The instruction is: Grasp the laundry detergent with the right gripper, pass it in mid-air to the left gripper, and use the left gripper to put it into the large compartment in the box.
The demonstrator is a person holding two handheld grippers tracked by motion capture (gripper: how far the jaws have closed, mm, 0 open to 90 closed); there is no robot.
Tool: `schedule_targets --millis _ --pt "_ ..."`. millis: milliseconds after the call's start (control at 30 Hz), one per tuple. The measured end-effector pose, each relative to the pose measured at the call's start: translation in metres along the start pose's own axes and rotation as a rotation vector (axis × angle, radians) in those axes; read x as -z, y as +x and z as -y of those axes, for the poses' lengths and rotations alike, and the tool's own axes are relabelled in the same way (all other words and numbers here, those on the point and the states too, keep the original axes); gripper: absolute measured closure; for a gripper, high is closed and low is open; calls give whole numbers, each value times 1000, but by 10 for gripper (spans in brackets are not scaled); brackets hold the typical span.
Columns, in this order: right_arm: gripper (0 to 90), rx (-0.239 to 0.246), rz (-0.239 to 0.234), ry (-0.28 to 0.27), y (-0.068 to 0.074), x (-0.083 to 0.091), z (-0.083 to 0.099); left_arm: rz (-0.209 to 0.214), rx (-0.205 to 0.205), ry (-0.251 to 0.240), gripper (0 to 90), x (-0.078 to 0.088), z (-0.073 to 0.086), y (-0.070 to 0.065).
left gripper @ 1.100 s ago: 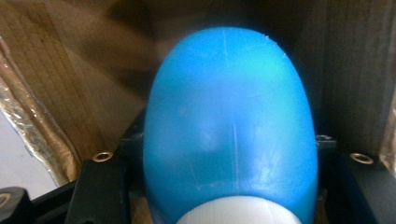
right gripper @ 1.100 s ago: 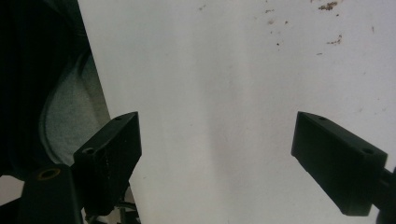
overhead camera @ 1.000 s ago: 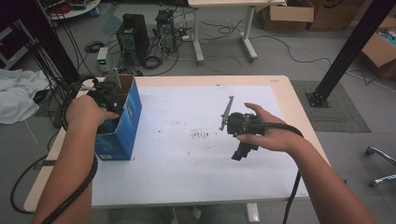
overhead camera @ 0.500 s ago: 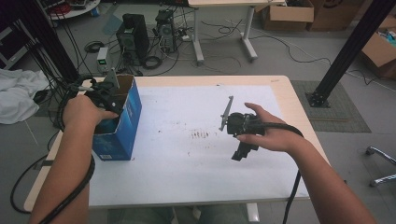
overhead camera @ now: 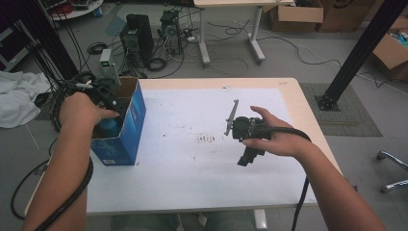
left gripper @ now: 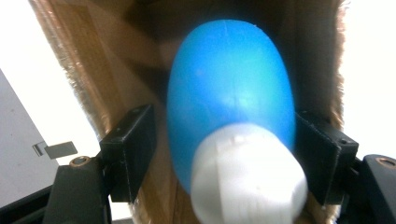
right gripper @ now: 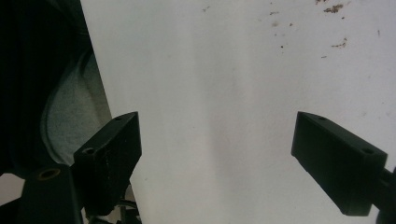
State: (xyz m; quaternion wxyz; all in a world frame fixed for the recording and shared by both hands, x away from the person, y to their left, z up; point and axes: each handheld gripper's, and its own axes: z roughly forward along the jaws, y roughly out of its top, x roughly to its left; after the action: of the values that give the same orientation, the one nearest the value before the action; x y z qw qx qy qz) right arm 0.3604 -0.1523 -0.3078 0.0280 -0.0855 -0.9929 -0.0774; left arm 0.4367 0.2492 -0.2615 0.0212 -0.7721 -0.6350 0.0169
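A blue cardboard box (overhead camera: 126, 130) stands open-topped at the table's left edge. My left gripper (overhead camera: 108, 108) reaches down into it. Inside, a blue bottle (left gripper: 231, 93) with a white cap (left gripper: 247, 177) lies between the jaws, which have just been opening. The left pad (left gripper: 133, 149) stands apart from the bottle and the right pad (left gripper: 322, 154) sits close beside it. The bottle (overhead camera: 109, 126) shows as a blue patch under the hand. My right gripper (overhead camera: 246, 158) hovers over the white table top (overhead camera: 192, 183), open (right gripper: 215, 140) with nothing between its fingers.
Brown specks (overhead camera: 207, 139) mark the table's middle. Behind the table, computer towers (overhead camera: 137, 36) and cables lie on the floor. A white cloth (overhead camera: 19, 98) lies at the left. A black post (overhead camera: 358, 53) and cardboard boxes (overhead camera: 392, 50) stand at the right.
The left hand has shifted only slightly at the box's opening. The right hand and its gripper have kept still over the table.
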Motion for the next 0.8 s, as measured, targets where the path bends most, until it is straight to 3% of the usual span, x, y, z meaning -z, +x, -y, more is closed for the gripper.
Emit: schedule_targets --millis 167,800 --pt "157 -6 -1 -3 0 1 1 -3 10 -33 251 16 3 -1" --pt "158 -6 -1 -9 -1 2 -2 -9 -46 -87 154 63 12 -2"
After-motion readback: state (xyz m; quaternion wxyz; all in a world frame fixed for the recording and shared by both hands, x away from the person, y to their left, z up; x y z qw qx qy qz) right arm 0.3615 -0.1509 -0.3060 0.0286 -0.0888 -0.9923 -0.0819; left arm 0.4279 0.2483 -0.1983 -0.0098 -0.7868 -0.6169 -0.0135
